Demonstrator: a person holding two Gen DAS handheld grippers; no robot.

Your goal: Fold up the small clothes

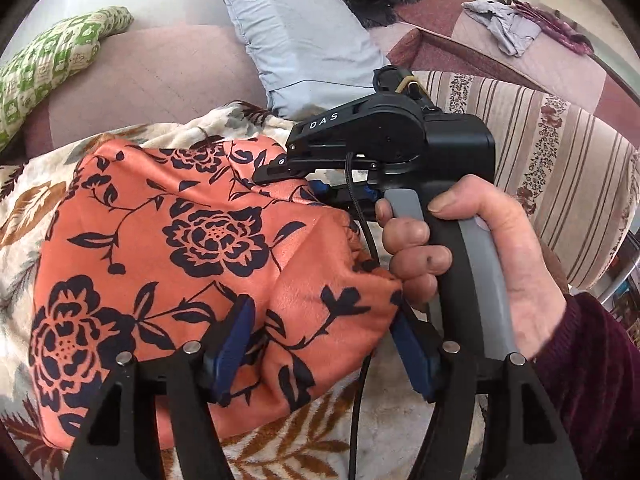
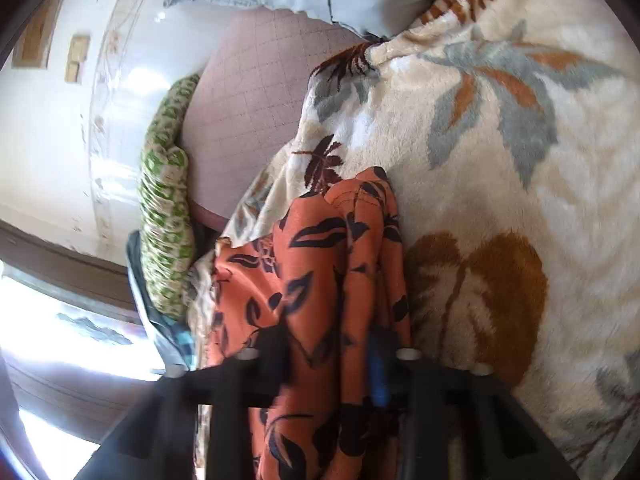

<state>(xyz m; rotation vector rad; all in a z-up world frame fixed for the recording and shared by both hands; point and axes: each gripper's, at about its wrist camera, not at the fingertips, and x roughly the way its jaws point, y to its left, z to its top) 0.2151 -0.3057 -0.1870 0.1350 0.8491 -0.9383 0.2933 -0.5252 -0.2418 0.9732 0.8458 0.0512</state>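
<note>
Orange floral-printed garment (image 1: 192, 236) lies bunched on a cream leaf-patterned fleece blanket (image 1: 36, 192). Left gripper (image 1: 324, 344) stands wide, the cloth loose between its blue pads. Right gripper (image 2: 332, 364), blurred and half buried, pinches a hanging fold of the garment.

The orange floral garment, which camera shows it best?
The left wrist view: the orange floral garment lies spread across the leaf-patterned blanket, its black flower print mostly visible. The right wrist view shows it only as a blurred, bunched strip between the right hand-held gripper fingers.
</note>
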